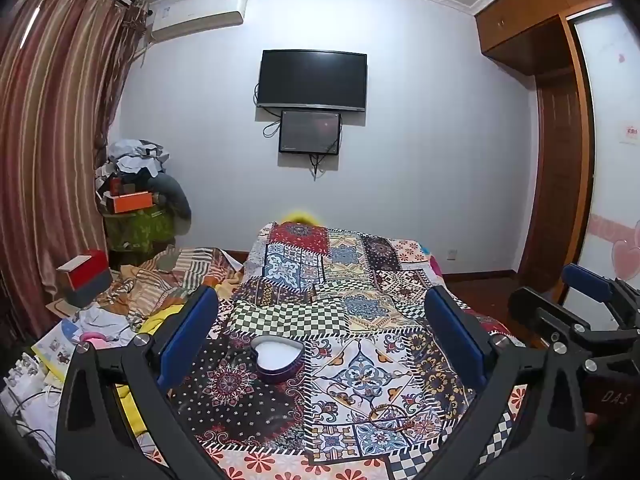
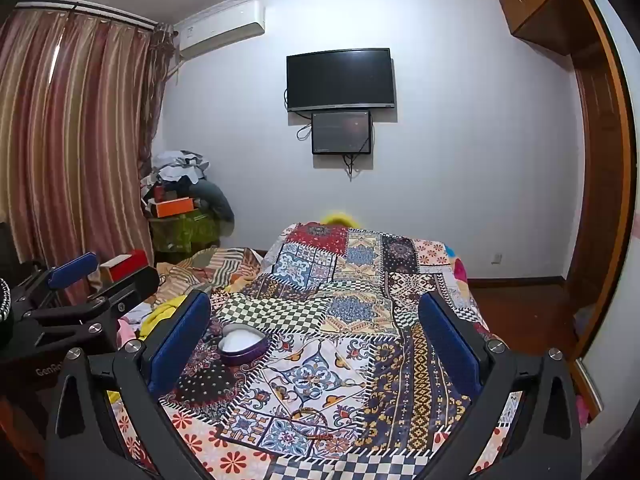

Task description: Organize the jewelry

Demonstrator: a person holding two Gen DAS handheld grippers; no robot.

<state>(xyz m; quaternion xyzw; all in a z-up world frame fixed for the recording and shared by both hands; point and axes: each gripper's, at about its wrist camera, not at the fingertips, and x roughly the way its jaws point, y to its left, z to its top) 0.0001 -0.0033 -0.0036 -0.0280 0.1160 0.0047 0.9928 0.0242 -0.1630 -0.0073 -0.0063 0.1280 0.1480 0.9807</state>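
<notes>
Here, heart-shaped box [image 1: 278, 358] upright, point toward the camera, bracelet [image 1: 394, 414] nearer.

Left claw [image 1: 320, 344]: black angular frame, blue pads, silver screws. Right claw [image 2: 316, 340] matches, "DAS" lettered on its body.

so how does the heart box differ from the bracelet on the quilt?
The heart box is a solid purple heart tin with a white inside; the bracelet is a thin brownish loop. The heart box stands up off the quilt with upright walls; the bracelet lies flat, nearer the cameras. Both are untouched.
</notes>
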